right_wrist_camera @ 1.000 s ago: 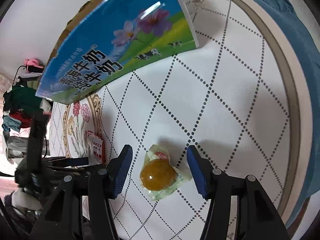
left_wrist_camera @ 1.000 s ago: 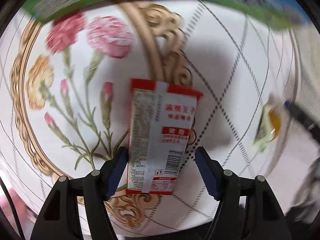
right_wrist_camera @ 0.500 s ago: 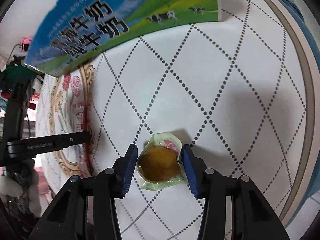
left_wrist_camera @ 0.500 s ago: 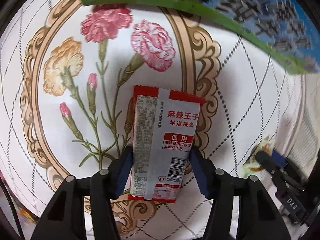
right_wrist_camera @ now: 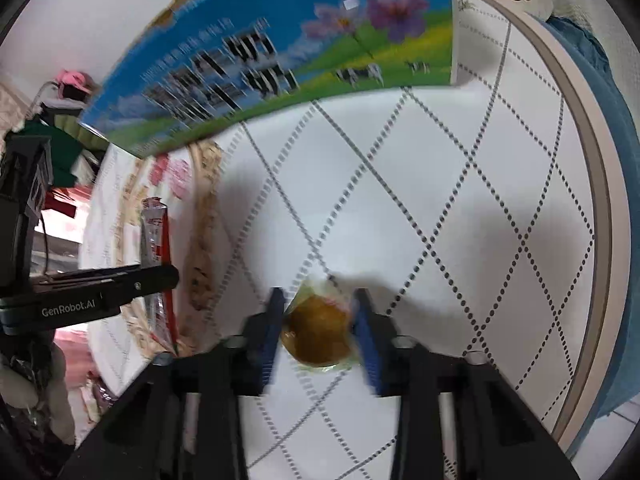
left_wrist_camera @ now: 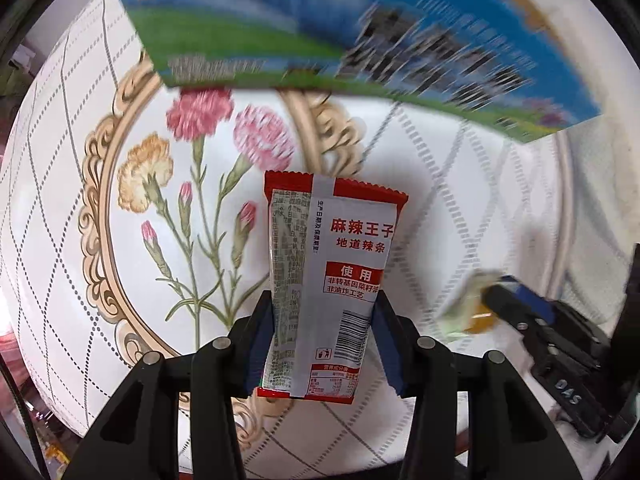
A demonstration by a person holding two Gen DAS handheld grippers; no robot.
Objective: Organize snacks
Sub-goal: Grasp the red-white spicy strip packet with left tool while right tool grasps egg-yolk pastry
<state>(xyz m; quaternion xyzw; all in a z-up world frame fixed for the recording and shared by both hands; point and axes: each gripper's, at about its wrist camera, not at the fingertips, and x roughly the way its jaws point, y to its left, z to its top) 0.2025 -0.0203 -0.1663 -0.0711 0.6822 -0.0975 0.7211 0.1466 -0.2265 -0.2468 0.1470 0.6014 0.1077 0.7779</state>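
Note:
My left gripper [left_wrist_camera: 320, 344] is shut on a red and silver spicy snack packet [left_wrist_camera: 328, 280] and holds it above the flowered tablecloth [left_wrist_camera: 80, 240]. My right gripper [right_wrist_camera: 318, 332] is shut on a wrapped amber jelly snack [right_wrist_camera: 316, 336], just above the table. The jelly snack [left_wrist_camera: 472, 300] and the right gripper also show at the right of the left wrist view. The packet [right_wrist_camera: 154, 248] and the left gripper show at the left of the right wrist view.
A large blue and green milk carton box [right_wrist_camera: 280, 60] stands at the back of the round table; it also shows in the left wrist view [left_wrist_camera: 360, 32]. The table's rim [right_wrist_camera: 600, 200] curves along the right, with blue cloth [right_wrist_camera: 624, 160] beyond it.
Both grippers closed on their snacks and have lifted them off the cloth. The box now looms larger in both views.

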